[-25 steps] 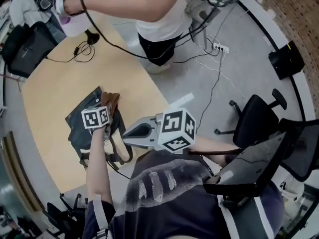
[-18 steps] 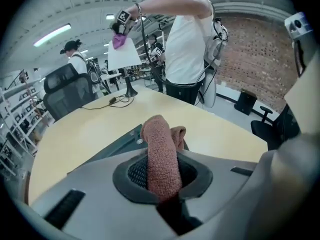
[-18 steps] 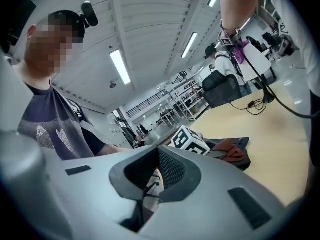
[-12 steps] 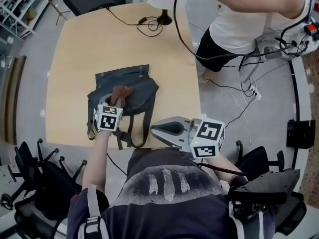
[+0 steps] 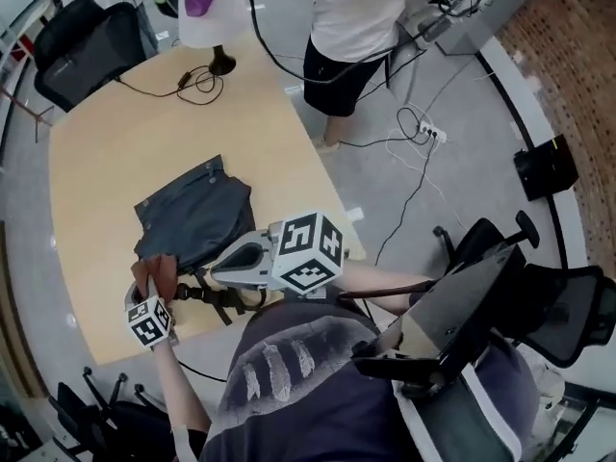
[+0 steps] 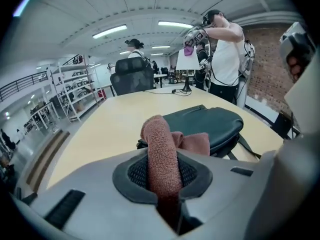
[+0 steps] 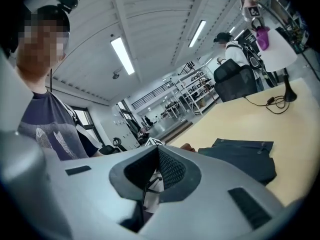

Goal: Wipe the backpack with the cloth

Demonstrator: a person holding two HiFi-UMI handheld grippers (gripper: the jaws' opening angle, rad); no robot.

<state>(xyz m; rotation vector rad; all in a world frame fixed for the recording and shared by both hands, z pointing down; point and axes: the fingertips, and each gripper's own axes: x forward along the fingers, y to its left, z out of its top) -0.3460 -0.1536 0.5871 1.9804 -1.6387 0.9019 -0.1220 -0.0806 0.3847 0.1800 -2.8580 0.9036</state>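
the left gripper [image 6: 162, 157] is clamped on the cloth [image 6: 158, 134]: a reddish-brown fold stands upright between its jaws, and the loose end flops forward toward the backpack [image 6: 210, 126]. in the head view this gripper sits at the near left of the desk [image 5: 106, 171], with the cloth at the backpack's near left corner; whether cloth and bag touch i cannot tell.

the right gripper [image 7: 156, 156] holds nothing; its jaws are drawn in to a thin slit. in the head view it hangs above the near edge of the desk, over the straps [image 5: 217, 296] that trail from the bag toward the person.

the backpack is dark grey-blue and lies flat near the middle of the desk, ahead of both grippers.

farther on, a cable [image 5: 183, 80] curls on the desk beside a lamp [image 5: 214, 12] with a white shade at the far edge. a black chair [image 5: 87, 51] stands behind the far left corner. another person [image 5: 351, 27] in a white top and dark shorts stands beside the far right of the desk, arms up by the lamp.
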